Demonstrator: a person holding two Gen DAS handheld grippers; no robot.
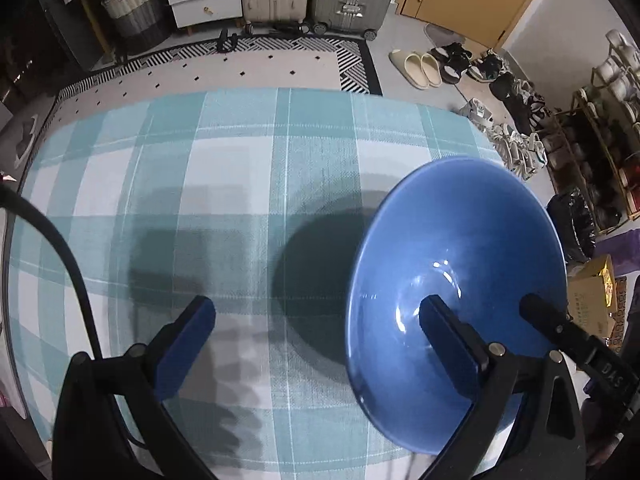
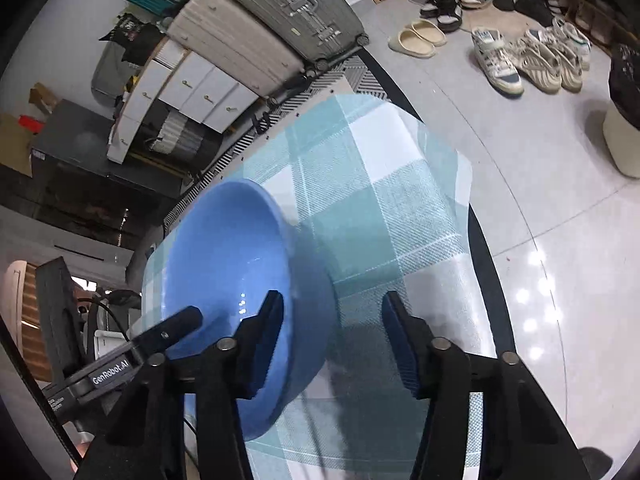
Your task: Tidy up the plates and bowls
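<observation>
A glossy blue glazed bowl (image 1: 460, 248) catches highlights above a desk (image 1: 240, 184) draped in matt woven teal-and-white check cloth. Ribbed hard-shell suitcases (image 2: 256, 40) with metal fittings stand beyond on polished, reflective floor tiles (image 2: 552, 240).

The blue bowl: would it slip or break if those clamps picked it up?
The blue bowl shines like glazed ceramic, so it is probably stiff, slippery and breakable if dropped. Its narrow base and wide flare suggest that it could tip if pushed at the rim.

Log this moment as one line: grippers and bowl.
left gripper: open, one finger over blue bowl | right gripper: open, bowl wall between fingers, not clamped | bowl: on checked tablecloth
</observation>
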